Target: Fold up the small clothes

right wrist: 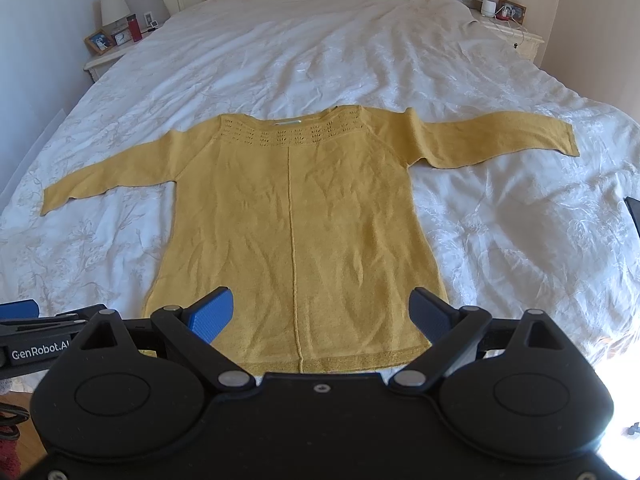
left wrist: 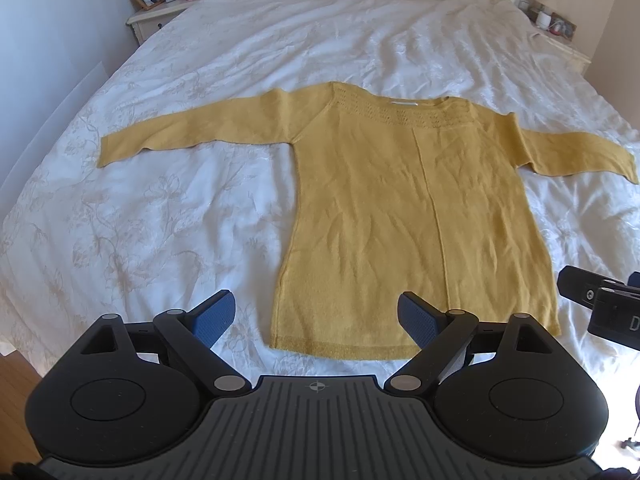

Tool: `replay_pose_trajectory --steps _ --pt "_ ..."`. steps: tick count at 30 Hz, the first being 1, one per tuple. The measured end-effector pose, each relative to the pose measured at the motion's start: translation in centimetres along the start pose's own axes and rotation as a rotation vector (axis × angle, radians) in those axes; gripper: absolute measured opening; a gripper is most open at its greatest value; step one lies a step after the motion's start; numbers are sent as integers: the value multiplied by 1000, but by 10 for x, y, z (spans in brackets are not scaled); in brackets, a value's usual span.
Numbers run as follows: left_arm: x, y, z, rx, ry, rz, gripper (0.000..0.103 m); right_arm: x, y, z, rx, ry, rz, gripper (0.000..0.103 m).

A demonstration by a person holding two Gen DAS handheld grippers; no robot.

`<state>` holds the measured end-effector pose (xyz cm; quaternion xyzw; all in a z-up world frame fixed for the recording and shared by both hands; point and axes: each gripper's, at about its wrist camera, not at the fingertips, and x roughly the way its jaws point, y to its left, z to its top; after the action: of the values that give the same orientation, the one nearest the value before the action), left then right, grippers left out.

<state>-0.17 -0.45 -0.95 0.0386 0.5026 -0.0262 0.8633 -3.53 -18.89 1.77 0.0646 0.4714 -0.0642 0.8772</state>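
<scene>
A mustard-yellow knit sweater [left wrist: 408, 208] lies flat on the white bed, both sleeves spread out sideways, neckline toward the headboard; it also shows in the right wrist view [right wrist: 296, 216]. My left gripper [left wrist: 316, 316] is open and empty, hovering above the sweater's bottom-left hem corner. My right gripper [right wrist: 322, 312] is open and empty above the bottom hem, right of the centre seam. The right gripper's body shows at the right edge of the left wrist view [left wrist: 600, 308]; the left gripper's body shows at the left edge of the right wrist view [right wrist: 36, 332].
The white floral bedspread [left wrist: 160, 208] covers the whole bed. A nightstand [left wrist: 168, 12] with a lamp, photo frame and red bottle stands at the far left. Another nightstand [right wrist: 508, 28] with a lamp stands at the far right. A dark flat object [right wrist: 634, 216] lies at the bed's right edge.
</scene>
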Motion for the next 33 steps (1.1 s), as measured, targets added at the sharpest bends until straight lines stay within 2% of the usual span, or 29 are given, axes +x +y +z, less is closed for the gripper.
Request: replay_pose_trajectory --steps 33 --pt "4 5 0 -3 6 0 89 2 7 4 18 15 18 94"
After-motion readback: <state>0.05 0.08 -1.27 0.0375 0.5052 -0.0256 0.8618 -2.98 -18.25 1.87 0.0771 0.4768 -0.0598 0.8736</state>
